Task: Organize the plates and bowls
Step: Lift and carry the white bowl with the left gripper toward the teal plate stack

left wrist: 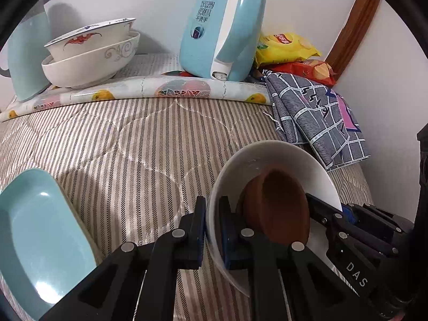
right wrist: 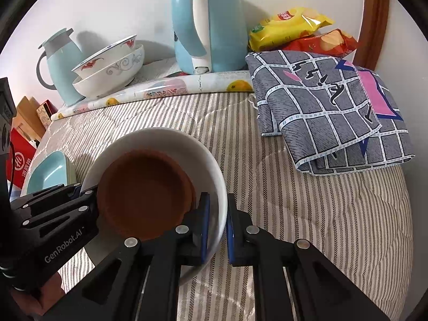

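Observation:
A white bowl (left wrist: 281, 160) (right wrist: 165, 139) with a brown dish (left wrist: 278, 208) (right wrist: 144, 192) inside it is held from both sides over the striped cover. My left gripper (left wrist: 212, 235) is shut on the bowl's left rim, one finger outside and one inside. My right gripper (right wrist: 216, 227) is shut on the opposite rim in the same way. Each gripper also shows in the other's view: the right gripper (left wrist: 331, 208) and the left gripper (right wrist: 85, 195). Two patterned bowls (left wrist: 88, 53) (right wrist: 112, 67) sit stacked at the back left. A teal plate (left wrist: 40, 230) (right wrist: 50, 174) lies at the left.
A light blue kettle (left wrist: 219, 32) (right wrist: 208, 21) stands at the back on a fruit-print mat (right wrist: 165, 85). A teal jug (right wrist: 64, 67) is behind the stacked bowls. A folded grey checked cloth (right wrist: 334, 107) and snack bags (right wrist: 291, 24) lie at the right. The striped cover (left wrist: 120, 147) fills the middle.

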The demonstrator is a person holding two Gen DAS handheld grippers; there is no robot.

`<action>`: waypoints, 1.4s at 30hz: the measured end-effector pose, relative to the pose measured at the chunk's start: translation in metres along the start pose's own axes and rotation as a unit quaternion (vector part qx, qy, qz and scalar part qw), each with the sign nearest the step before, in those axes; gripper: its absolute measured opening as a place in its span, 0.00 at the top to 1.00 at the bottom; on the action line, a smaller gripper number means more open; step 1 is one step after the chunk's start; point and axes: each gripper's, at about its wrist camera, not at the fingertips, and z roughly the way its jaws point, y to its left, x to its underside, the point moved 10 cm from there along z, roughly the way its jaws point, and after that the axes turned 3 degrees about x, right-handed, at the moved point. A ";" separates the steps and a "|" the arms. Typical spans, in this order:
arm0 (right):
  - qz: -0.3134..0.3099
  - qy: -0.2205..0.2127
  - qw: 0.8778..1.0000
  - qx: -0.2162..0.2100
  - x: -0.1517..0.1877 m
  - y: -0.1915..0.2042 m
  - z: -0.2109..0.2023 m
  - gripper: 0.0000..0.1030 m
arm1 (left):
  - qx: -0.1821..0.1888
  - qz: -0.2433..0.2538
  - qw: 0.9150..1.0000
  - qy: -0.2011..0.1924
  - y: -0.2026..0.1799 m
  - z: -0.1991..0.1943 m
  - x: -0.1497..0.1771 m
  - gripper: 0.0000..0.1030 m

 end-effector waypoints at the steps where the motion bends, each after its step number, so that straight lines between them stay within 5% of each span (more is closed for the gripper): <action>1: 0.001 -0.001 1.000 0.000 0.000 0.001 -0.002 0.90 | 0.000 0.001 1.000 -0.002 0.000 -0.002 0.000 0.90; 42: -0.050 -0.039 0.998 -0.028 0.000 0.090 -0.056 0.91 | -0.033 -0.036 0.997 -0.057 0.062 -0.091 0.014 0.90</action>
